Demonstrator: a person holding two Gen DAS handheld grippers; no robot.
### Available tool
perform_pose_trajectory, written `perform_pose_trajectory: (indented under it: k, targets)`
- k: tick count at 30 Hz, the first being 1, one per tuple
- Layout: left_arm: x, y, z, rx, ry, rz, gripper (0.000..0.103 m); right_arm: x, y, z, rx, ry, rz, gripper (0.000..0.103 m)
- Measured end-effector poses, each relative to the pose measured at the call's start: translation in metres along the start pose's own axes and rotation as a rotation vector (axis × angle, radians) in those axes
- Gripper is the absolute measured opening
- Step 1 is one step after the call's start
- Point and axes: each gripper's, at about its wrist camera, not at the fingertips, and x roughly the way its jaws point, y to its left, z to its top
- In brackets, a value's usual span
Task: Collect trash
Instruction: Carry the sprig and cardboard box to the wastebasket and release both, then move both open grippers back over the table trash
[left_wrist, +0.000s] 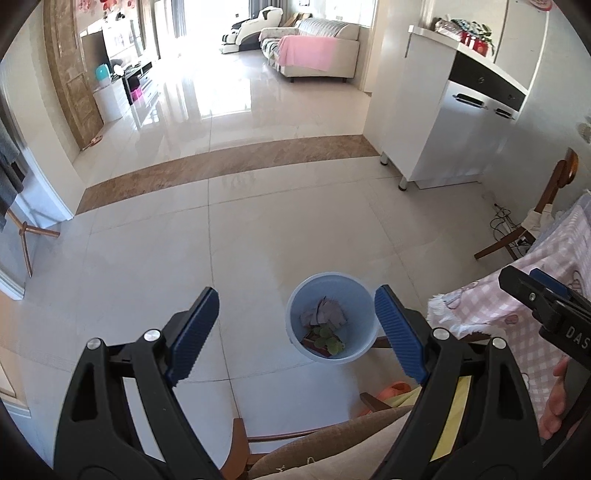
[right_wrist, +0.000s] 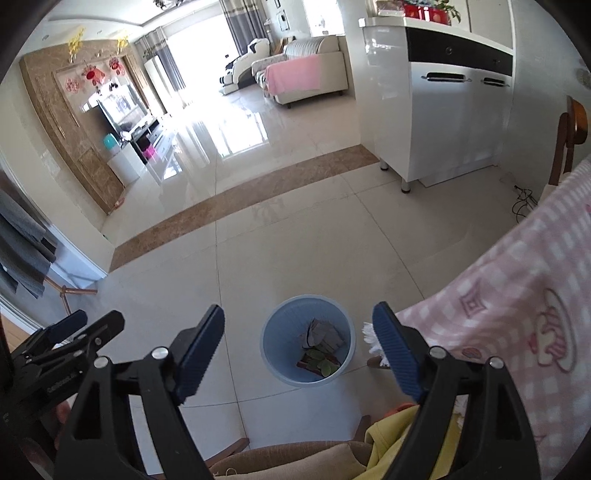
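The pale tiled floor (right_wrist: 295, 229) spreads ahead of both sets of fingers; the pink checked tablecloth (right_wrist: 517, 295) hangs just outside the right gripper's (right_wrist: 298, 349) right finger; the blue bin (right_wrist: 271, 354) stands on the floor below and ahead, framed between that gripper's blue pads (right_wrist: 201, 350), so the right hand looks better lined up; the left gripper (left_wrist: 297, 332) has it near its right pad; both stand wide apart, holding nothing; inside the bin lie crumpled grey paper (right_wrist: 319, 334), a red wrapper and green scraps (right_wrist: 321, 363).
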Motion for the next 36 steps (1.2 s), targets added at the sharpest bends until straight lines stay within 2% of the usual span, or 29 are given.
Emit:
perform_pose_trajectory:
  k: [8,14,20,23,26,30,36]
  targets:
    - [-0.023,-0.043,0.002,0.054,-0.032,-0.045,0.085,-0.054,-0.030,-0.005,0.023,-0.093,-0.026,0.081]
    - [-0.044,-0.098,0.002,0.147,-0.074,-0.130,0.085,-0.107,-0.076,-0.017,0.101,-0.178,-0.083,0.081]
    - [-0.065,-0.171,-0.004,0.273,-0.096,-0.264,0.085,-0.159,-0.126,-0.036,0.195,-0.257,-0.184,0.081]
    - [-0.077,-0.212,-0.012,0.353,-0.102,-0.345,0.085,-0.185,-0.161,-0.048,0.262,-0.290,-0.252,0.081]
    - [-0.086,-0.244,-0.022,0.415,-0.109,-0.395,0.085,-0.209,-0.194,-0.066,0.327,-0.309,-0.302,0.081]
    - [-0.099,-0.296,-0.039,0.509,-0.099,-0.498,0.085,-0.243,-0.237,-0.094,0.419,-0.339,-0.402,0.081]
    - [-0.119,-0.374,-0.075,0.666,-0.066,-0.611,0.085,-0.288,-0.296,-0.135,0.570,-0.375,-0.513,0.081]
